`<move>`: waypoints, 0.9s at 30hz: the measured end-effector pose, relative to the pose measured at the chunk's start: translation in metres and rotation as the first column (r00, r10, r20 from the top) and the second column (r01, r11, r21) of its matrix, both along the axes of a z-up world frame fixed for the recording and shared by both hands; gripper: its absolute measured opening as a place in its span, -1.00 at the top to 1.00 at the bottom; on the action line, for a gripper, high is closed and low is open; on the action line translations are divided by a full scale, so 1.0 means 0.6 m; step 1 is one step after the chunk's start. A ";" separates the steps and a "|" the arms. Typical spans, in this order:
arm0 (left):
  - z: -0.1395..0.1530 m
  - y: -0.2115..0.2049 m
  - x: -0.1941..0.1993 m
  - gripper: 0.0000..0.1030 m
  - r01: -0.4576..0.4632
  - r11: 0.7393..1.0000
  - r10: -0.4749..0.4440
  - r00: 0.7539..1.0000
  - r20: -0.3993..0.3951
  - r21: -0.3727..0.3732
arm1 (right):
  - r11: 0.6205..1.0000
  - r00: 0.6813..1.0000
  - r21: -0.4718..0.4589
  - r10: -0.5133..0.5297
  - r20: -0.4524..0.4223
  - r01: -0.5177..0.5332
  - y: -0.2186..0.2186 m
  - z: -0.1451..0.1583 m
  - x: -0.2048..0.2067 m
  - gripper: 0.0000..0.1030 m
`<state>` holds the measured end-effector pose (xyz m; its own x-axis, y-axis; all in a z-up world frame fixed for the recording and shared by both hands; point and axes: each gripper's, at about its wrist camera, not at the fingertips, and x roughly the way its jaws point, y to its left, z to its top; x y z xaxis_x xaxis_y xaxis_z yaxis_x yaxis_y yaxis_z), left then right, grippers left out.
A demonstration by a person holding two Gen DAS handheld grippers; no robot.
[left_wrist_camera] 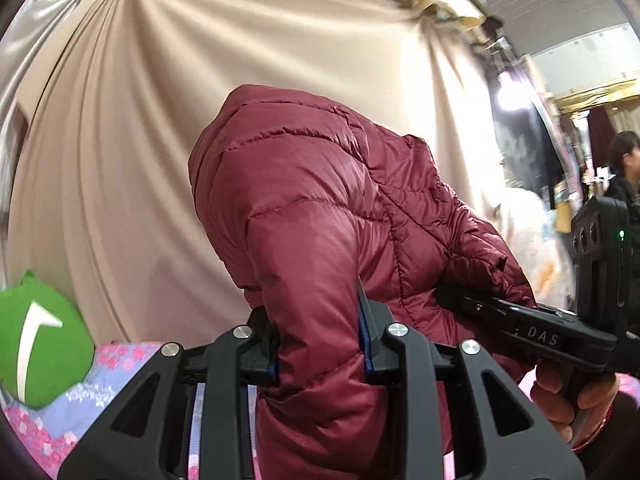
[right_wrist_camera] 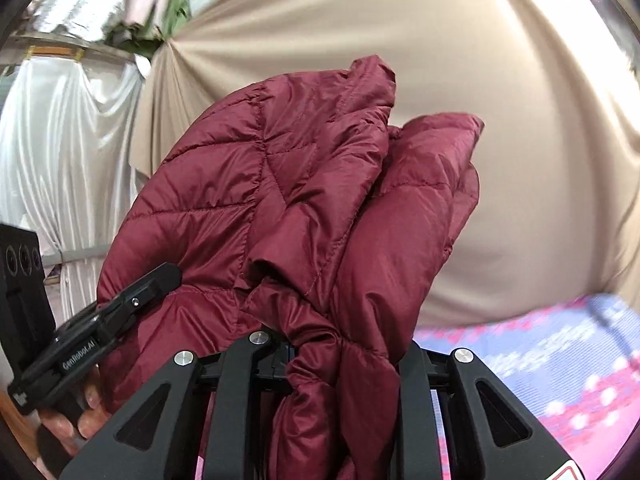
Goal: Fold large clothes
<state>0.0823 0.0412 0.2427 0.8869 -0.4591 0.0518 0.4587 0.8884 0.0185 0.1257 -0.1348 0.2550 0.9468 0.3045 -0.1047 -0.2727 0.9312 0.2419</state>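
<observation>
A maroon quilted puffer jacket (left_wrist_camera: 312, 184) hangs lifted in the air, bunched and folded over itself. In the left wrist view my left gripper (left_wrist_camera: 320, 344) is shut on a thick fold of it, blue pads pressing both sides. My right gripper (left_wrist_camera: 448, 298) bites into the jacket's right side, a hand (left_wrist_camera: 560, 400) holding its handle. In the right wrist view the jacket (right_wrist_camera: 248, 184) fills the middle, and my right gripper (right_wrist_camera: 344, 360) is shut on a gathered wad of the fabric. My left gripper (right_wrist_camera: 172, 274) pokes into the jacket from the left. The jacket's lower part is hidden.
A beige draped curtain (left_wrist_camera: 120, 160) stands close behind the jacket. Below lies a pink and lilac patterned cover (right_wrist_camera: 560, 360). A green cushion with a white arrow (left_wrist_camera: 40, 340) sits at the lower left. A person (left_wrist_camera: 624, 168) stands far right; white drapes (right_wrist_camera: 60, 152) hang left.
</observation>
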 end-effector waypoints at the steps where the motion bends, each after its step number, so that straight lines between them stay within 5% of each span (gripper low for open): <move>1: -0.021 0.005 0.034 0.46 -0.017 1.000 0.017 0.999 -0.030 0.009 | 1.000 0.999 0.008 0.009 -0.031 -0.009 0.005 -0.021 0.032 0.62; 7: -0.195 0.014 0.229 0.45 -0.053 0.996 0.070 0.953 -0.295 0.067 | 0.999 0.951 0.033 0.012 -0.309 -0.002 0.031 -0.235 0.207 0.58; 9: -0.282 0.008 0.295 0.44 -0.054 0.992 0.095 0.907 -0.411 0.110 | 0.999 0.909 0.042 0.004 -0.417 0.015 0.033 -0.315 0.247 0.56; 11: -0.366 0.003 0.348 0.22 -0.064 0.987 0.133 0.838 -0.530 0.147 | 0.999 0.838 0.036 -0.013 -0.546 0.039 0.033 -0.406 0.279 0.38; 13: -0.397 0.024 0.357 0.01 -0.067 0.991 0.119 0.819 -0.562 0.112 | 0.997 0.821 0.066 -0.001 -0.571 0.046 0.019 -0.446 0.278 0.10; 15: -0.380 0.054 0.347 -0.01 -0.068 0.997 0.084 0.814 -0.574 0.048 | 0.994 0.816 0.095 0.018 -0.578 0.046 -0.007 -0.451 0.259 0.05; 18: -0.339 0.090 0.306 0.01 -0.101 0.991 0.132 0.830 -0.542 0.085 | 0.990 0.821 0.114 -0.006 -0.571 0.086 -0.054 -0.429 0.211 0.08; 20: -0.314 0.104 0.277 0.01 -0.093 0.990 0.139 0.822 -0.552 0.110 | 0.991 0.834 0.092 -0.028 -0.551 0.094 -0.049 -0.390 0.191 0.46; 22: -0.299 0.103 0.251 0.01 -0.075 0.990 0.129 0.814 -0.566 0.118 | 0.998 0.852 0.026 -0.040 -0.522 0.062 -0.026 -0.358 0.176 0.64; 24: -0.299 0.086 0.236 0.01 -0.048 0.991 0.113 0.800 -0.589 0.125 | 1.000 0.861 -0.009 -0.018 -0.508 0.016 -0.002 -0.340 0.172 0.83; 27: -0.338 0.050 0.242 0.01 -0.038 0.983 0.149 0.741 -0.655 0.181 | 0.991 0.846 -0.132 -0.042 -0.532 -0.033 0.049 -0.367 0.190 1.00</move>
